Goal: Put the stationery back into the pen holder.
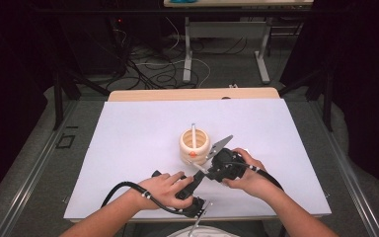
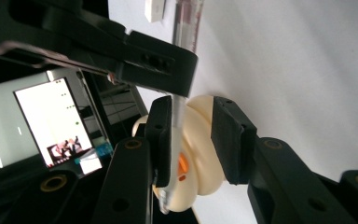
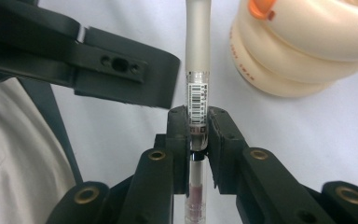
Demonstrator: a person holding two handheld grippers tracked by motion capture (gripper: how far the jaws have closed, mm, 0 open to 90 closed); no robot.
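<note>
Jaws of the right gripper (image 3: 198, 130) pinch a slim pen (image 3: 198, 93) at its barcode label — clear barrel below, frosted grey cap above. It looks light, stiff and slick (hard plastic, likely brittle), so the label band, where the pads already bite, is the sensible hold. The left gripper (image 2: 193, 140) stands parted, one pad alongside that cap, not yet closed on it. Just beyond sits the cream ribbed holder (image 1: 194, 144), upright on the white table (image 1: 128, 148) with another stick standing in it — stable-looking, but light enough to tip.
</note>
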